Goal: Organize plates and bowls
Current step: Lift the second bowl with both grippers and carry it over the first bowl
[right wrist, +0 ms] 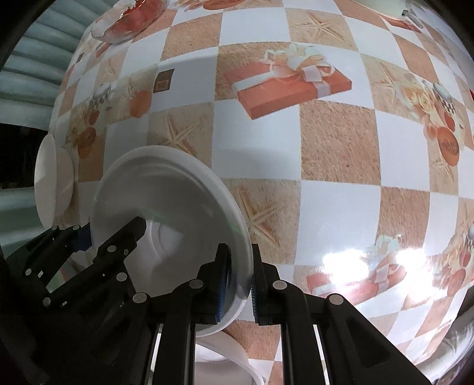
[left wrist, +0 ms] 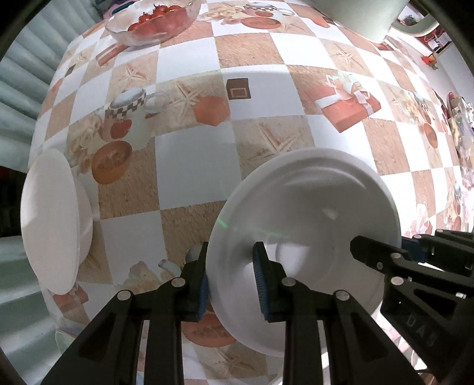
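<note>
My left gripper (left wrist: 232,284) and right gripper (right wrist: 240,285) each pinched opposite rims of the white bowl (left wrist: 308,225); I judged it rigid, glazed-slick, breakable.

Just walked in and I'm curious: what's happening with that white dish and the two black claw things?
A person is tidying dishes with a handheld gripper in each hand. Both hold one white plate above the checkered tablecloth: the left gripper clamps its left rim, the right gripper its opposite rim. Another white bowl sits at the table's left edge, and a glass bowl of tomatoes stands at the far side.
</note>
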